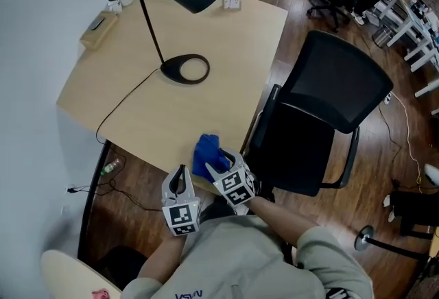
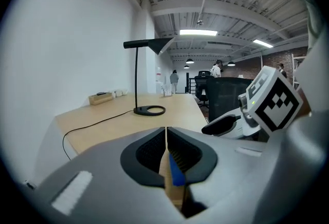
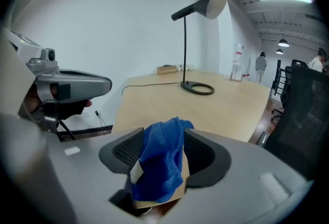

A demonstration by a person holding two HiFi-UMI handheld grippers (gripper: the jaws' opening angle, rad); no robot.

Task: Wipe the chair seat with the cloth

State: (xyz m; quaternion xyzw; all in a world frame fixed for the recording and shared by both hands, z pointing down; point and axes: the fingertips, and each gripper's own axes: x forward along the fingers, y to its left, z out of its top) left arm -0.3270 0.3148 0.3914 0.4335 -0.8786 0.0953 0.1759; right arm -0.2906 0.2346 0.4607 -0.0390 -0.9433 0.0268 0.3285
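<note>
A crumpled blue cloth [image 1: 204, 152] lies on the near edge of the wooden table [image 1: 206, 30]. My right gripper [image 1: 221, 159] is at the cloth, its jaws spread wide with the cloth [image 3: 162, 161] lying loosely between them. The left gripper [image 1: 180, 177] hovers just left of it, off the table's edge, jaws closed together with nothing in them [image 2: 166, 141]. The black office chair has its seat [image 1: 291, 153] just right of the cloth, tucked against the table's side, and its backrest [image 1: 336, 85] beyond.
A black desk lamp stands on the table, its ring base [image 1: 185, 69] in the middle, its cord trailing off the left edge. A small wooden box [image 1: 98, 27] sits at the far left corner. More chairs and white desks [image 1: 405, 23] stand beyond, on the wooden floor.
</note>
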